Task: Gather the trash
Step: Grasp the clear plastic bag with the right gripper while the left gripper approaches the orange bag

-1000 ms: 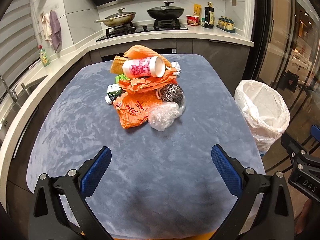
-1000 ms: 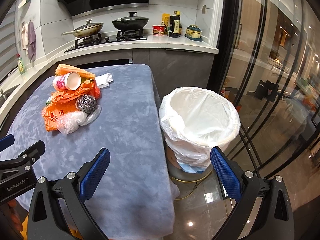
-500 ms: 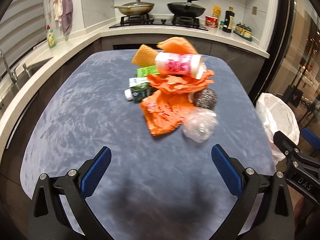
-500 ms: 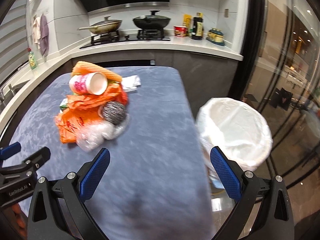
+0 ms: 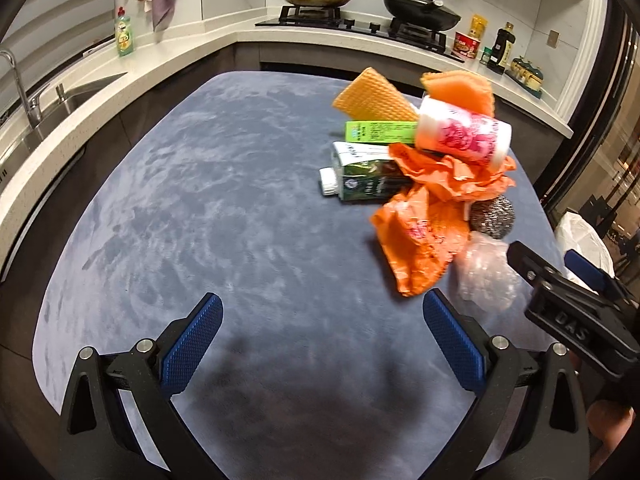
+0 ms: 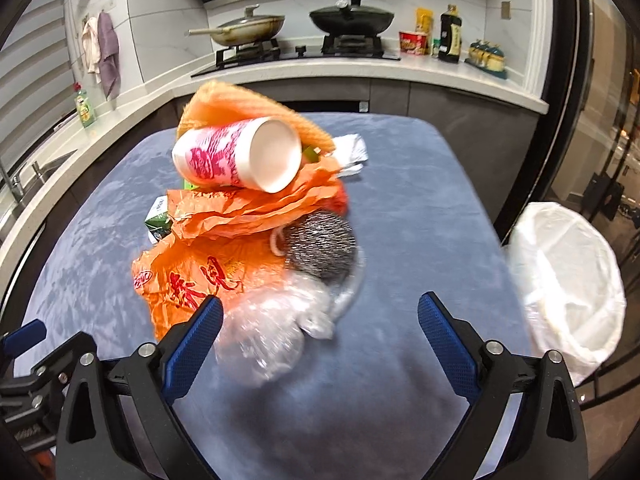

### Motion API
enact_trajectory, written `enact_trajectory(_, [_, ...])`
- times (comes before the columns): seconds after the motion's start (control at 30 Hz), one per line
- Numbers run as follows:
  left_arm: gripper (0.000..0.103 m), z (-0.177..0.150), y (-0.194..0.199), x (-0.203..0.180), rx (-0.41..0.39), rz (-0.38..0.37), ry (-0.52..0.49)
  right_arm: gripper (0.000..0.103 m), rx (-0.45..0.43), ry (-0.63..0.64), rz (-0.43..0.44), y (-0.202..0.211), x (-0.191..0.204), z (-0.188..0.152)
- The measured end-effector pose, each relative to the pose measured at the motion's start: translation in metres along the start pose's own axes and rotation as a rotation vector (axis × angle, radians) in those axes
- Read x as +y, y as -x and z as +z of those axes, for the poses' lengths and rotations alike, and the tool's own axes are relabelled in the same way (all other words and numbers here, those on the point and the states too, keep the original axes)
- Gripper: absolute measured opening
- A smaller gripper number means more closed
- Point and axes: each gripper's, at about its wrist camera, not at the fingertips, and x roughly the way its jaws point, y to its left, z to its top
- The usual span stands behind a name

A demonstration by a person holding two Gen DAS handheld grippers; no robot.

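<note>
Blue-grey velvety table cover (image 6: 400, 208) filling most of both views, napped and mottled, soft rather than slick. At the right edge of the right wrist view, off the table and lower down: bin lined with a thin white bag (image 6: 568, 280), mouth wide and round.

Centre and upper left of the right wrist view: the trash heap, loosely stacked. Largest piece a crinkled orange plastic bag (image 6: 200, 272) with red print, limp and flat, spread toward lower left. Above it a wadded orange sheet, then an orange waffle-textured cloth (image 6: 224, 104) at the top. Paper cup (image 6: 236, 160), white with pink print, lying on its side on the heap, long axis running left to right, open mouth toward the right of the frame. Steel-wool scrubber (image 6: 320, 248), dark, round, wiry. Green cartons (image 5: 368, 178) at the far left of the heap, boxy and stiff. Clear crumpled plastic film (image 6: 272, 332), glossy, blurred, at the near edge.

Right gripper (image 6: 320, 344): fingers spread wide, nothing between them, blue ribbed pads apart. Film wad just ahead and slightly left of centre, nearly touching the left pad; probably the first thing to be pinched, and likely to compress and slip.

Left gripper (image 5: 320, 344): equally wide, holding nothing, pointed at bare cloth; heap up and to the right in its view, well apart. Right clearly the nearer.
</note>
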Motion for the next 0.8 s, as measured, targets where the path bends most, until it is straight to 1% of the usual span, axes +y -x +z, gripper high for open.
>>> enact_trajectory(0.2, [0.096, 0.006, -0.009, 0.008, 0.005, -0.015, 0.013, 0.075, 0.052, 0.009, 0.015, -0.025, 0.009, -0.004])
enact_trajectory(0.27, [0.096, 0.008, -0.013, 0.007, 0.007, -0.026, 0.012, 0.064, 0.066, 0.011, 0.021, -0.028, 0.008, -0.007])
enact_trajectory(0.3, [0.096, 0.008, -0.014, 0.006, 0.008, -0.029, 0.009, 0.062, 0.072, 0.009, 0.030, -0.029, 0.008, -0.008])
enact_trajectory(0.37, [0.096, 0.010, -0.017, 0.002, 0.012, -0.041, 0.000, 0.048, 0.080, 0.006, 0.053, -0.029, 0.005, -0.011])
enact_trajectory(0.4, [0.096, 0.010, -0.018, 0.000, 0.012, -0.045, -0.004, 0.045, 0.083, 0.007, 0.062, -0.028, 0.004, -0.013])
enact_trajectory(0.47, [0.096, 0.011, -0.022, -0.006, 0.015, -0.061, -0.016, 0.030, 0.085, 0.015, 0.066, -0.025, 0.003, -0.016])
enact_trajectory(0.53, [0.096, 0.013, -0.026, -0.012, 0.018, -0.076, -0.026, 0.022, 0.084, 0.020, 0.066, -0.020, 0.002, -0.019])
enact_trajectory(0.63, [0.096, 0.017, -0.031, -0.022, 0.011, -0.096, -0.045, 0.017, 0.065, 0.024, 0.049, -0.009, -0.004, -0.021])
enact_trajectory(0.8, [0.096, 0.026, -0.047, -0.034, 0.009, -0.120, -0.053, 0.014, 0.023, 0.002, 0.033, 0.013, -0.019, -0.019])
